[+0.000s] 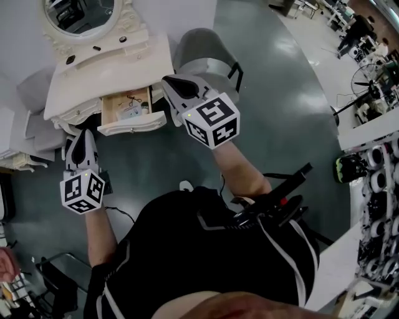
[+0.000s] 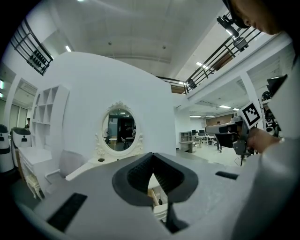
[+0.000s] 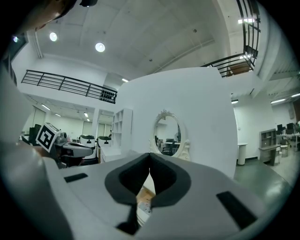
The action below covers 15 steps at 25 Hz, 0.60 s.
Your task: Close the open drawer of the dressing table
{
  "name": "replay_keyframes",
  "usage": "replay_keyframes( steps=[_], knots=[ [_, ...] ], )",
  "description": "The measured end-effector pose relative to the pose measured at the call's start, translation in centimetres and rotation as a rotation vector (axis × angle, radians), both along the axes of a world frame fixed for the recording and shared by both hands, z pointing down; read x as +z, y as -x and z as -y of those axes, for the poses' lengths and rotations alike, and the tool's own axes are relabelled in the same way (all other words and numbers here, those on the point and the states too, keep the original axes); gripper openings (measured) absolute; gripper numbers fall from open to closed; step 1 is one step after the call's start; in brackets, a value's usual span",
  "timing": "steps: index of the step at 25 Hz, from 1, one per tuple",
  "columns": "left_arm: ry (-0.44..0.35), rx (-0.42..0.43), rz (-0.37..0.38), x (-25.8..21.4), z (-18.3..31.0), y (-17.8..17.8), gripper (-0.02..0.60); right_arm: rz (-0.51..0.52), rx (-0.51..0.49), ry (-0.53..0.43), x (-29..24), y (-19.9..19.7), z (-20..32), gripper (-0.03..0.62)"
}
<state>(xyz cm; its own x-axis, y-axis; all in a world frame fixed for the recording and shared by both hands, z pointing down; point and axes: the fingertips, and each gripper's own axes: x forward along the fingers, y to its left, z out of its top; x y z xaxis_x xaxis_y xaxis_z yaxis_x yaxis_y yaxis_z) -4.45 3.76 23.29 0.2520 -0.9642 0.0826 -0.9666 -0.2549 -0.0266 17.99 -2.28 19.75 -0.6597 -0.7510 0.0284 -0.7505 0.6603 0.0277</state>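
Nearest the lens is the person's black top with white piping. Beyond it stands the task's thing, a shallow drawer of pale bare wood with a cream painted, curved front. It is pulled well out from under the top of the cream dressing table, and small papers and oddments lie loose inside.

It looks light and rigid, likely to slide on its runners with little force. The smooth painted front may mark or let a hard tip skid, so a flat push near the middle of that front seems best; an off-centre push could rack it sideways.

The table is carved and glossy, with scrolled edging and an oval mirror in an ornate frame. A grey padded chair stands just beside its right end, on a dark, shiny floor.

The left gripper, white plastic with black ribbed pads, shows below and left of the drawer, its jaws together on nothing. The right gripper shows beside the table's right edge, its jaws likewise closed and empty.
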Motion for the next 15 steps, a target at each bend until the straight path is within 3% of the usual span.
replay_keyframes(
  steps=[10, 15],
  knots=[
    [0.029, -0.016, 0.009, 1.7, 6.2, -0.6, 0.005, 0.025, -0.021, 0.036, 2.1, -0.8, 6.0, 0.005],
    [0.028, 0.018, -0.018, 3.0, 8.7, 0.5, 0.005, -0.028, -0.007, 0.041, 3.2, 0.7, 8.0, 0.005]
  ],
)
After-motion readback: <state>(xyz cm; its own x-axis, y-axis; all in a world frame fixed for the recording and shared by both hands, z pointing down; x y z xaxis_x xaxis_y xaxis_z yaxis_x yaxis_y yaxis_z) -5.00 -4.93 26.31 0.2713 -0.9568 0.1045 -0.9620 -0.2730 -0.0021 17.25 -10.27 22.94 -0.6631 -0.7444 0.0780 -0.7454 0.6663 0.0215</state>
